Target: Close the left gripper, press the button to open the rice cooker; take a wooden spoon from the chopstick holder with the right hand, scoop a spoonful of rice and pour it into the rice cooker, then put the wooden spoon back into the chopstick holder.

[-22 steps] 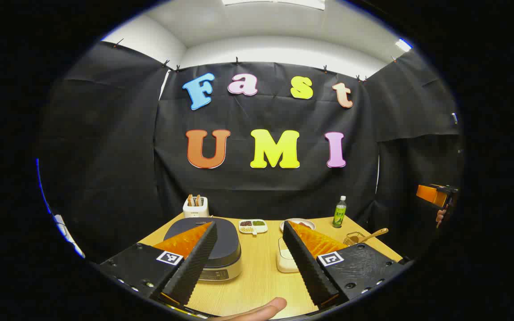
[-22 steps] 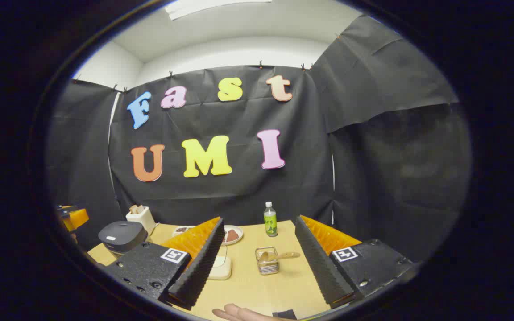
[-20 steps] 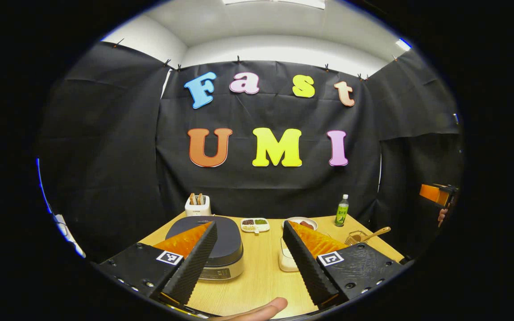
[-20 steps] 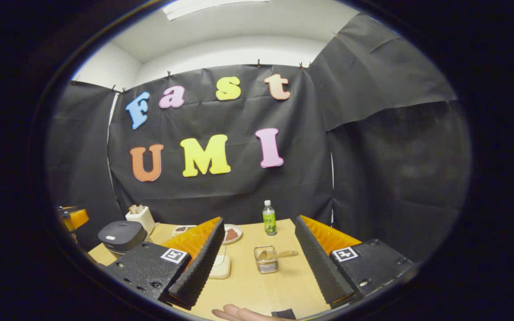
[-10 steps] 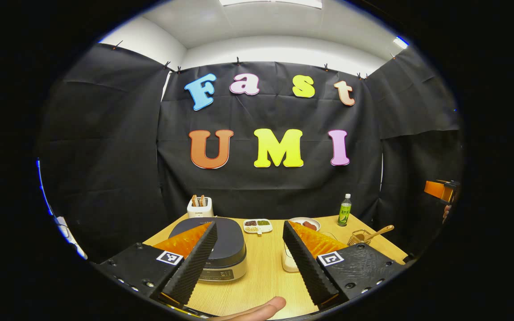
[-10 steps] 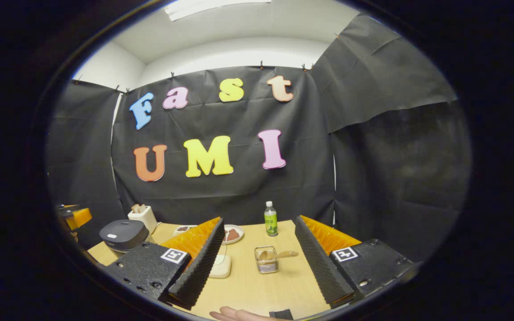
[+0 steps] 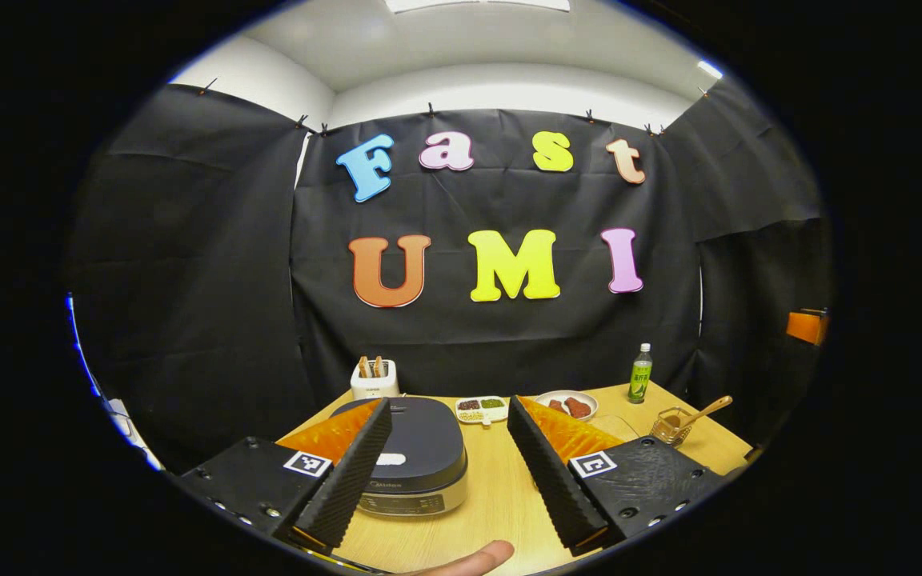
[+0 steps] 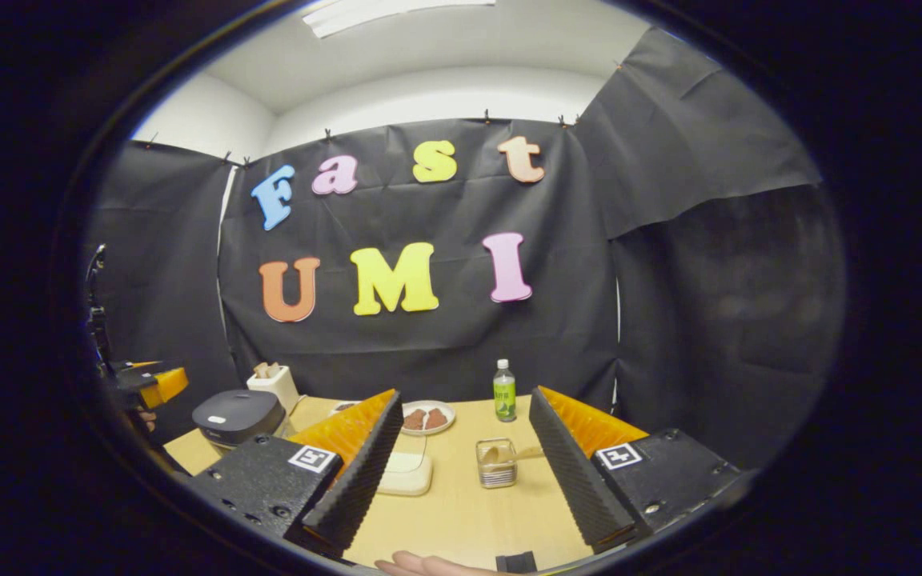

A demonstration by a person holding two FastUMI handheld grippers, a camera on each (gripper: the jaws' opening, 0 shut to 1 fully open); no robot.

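I see my left gripper (image 7: 449,472) spread wide over the closed rice cooker (image 7: 421,456). My right gripper (image 8: 461,472) gapes too, facing the chopstick holder (image 8: 497,464).

A wooden table (image 7: 493,496) carries a rice cooker (image 7: 421,460), toaster (image 7: 374,379), two dishes, a green bottle (image 7: 639,374) and the chopstick holder (image 7: 671,426).

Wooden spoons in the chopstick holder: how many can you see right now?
1. A single wooden spoon leans out of the chopstick holder at the table's right edge, near the bottle. Any lying lower inside would be hidden.
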